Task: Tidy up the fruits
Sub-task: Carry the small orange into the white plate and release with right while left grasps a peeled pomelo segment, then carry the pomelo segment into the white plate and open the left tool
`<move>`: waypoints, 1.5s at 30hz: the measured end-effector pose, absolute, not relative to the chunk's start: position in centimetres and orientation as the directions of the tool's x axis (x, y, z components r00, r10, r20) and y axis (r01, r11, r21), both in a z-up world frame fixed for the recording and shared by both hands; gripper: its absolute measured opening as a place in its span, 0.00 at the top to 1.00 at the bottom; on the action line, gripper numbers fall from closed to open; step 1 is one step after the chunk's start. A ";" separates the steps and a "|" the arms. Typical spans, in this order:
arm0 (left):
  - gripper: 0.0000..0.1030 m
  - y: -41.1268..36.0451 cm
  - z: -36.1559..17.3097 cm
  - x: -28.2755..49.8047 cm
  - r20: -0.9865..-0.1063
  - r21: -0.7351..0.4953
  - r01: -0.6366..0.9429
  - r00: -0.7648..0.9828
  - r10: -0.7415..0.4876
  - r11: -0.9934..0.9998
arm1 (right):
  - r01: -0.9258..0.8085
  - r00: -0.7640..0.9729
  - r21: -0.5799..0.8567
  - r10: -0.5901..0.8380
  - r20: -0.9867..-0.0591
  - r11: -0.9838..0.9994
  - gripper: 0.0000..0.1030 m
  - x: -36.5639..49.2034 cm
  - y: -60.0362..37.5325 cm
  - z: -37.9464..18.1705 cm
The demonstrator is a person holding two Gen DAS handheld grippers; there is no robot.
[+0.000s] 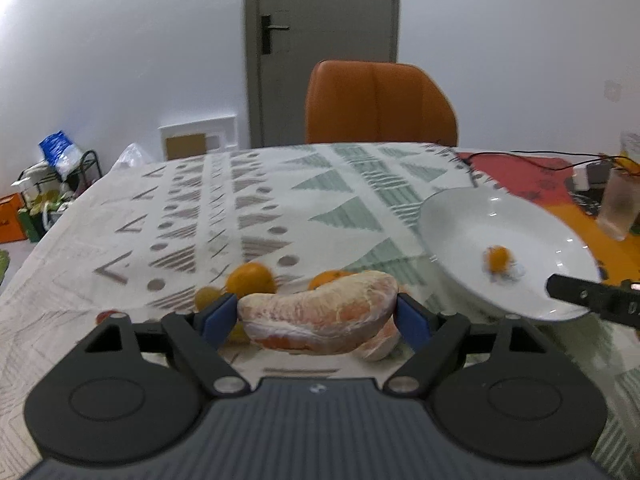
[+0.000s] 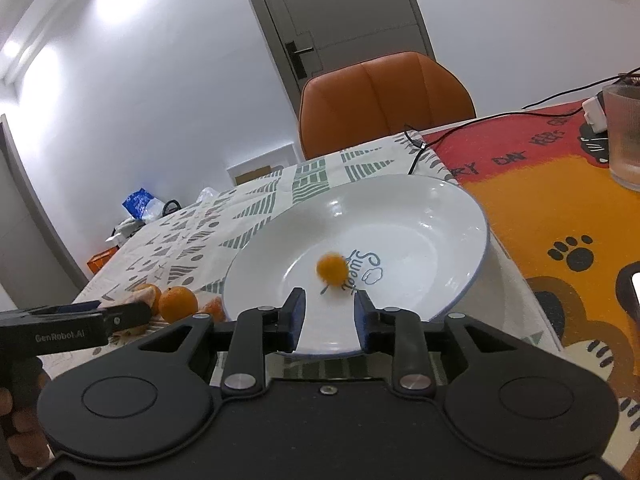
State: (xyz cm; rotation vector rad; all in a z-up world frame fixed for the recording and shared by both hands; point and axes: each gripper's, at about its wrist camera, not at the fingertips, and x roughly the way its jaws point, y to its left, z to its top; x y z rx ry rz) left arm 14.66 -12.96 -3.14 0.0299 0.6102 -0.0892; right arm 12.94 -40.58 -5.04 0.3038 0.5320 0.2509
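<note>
A large peeled citrus segment [image 1: 320,320] hangs above the table, with my left gripper [image 1: 318,308] shut on it, a blue pad at each end. Beneath it lie another peeled piece [image 1: 376,346], two whole oranges [image 1: 252,280] [image 1: 328,278] and a small yellow fruit [image 1: 206,298]. The white plate [image 2: 420,240] holds one small orange [image 2: 332,268], blurred, just beyond my right gripper [image 2: 330,300], whose jaws stand slightly apart with nothing between them. The same plate [image 1: 520,224] and small orange [image 1: 498,259] show in the left wrist view.
A patterned cloth [image 1: 240,208] covers the table's left part and a red and orange mat [image 2: 540,200] its right. A glass [image 2: 624,136], a white plug and black cables [image 2: 424,148] sit at the far right. An orange chair [image 1: 380,104] stands behind the table.
</note>
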 end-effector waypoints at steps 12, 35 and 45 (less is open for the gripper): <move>0.19 -17.6 -1.9 15.8 -0.540 -0.006 0.207 0.823 -0.178 0.978 | -0.136 0.861 0.362 0.291 -0.417 0.922 0.72 11.1 -42.4 -4.2; 0.17 -24.4 -1.1 17.4 -0.548 0.027 0.350 0.789 -0.278 0.937 | -0.078 0.888 0.386 0.240 -0.393 0.919 0.63 9.4 -45.5 -4.1; 0.16 -21.3 -1.0 17.2 -0.561 0.033 0.273 0.801 -0.209 0.961 | -0.105 0.876 0.387 0.270 -0.400 0.916 0.51 10.3 -43.9 -4.2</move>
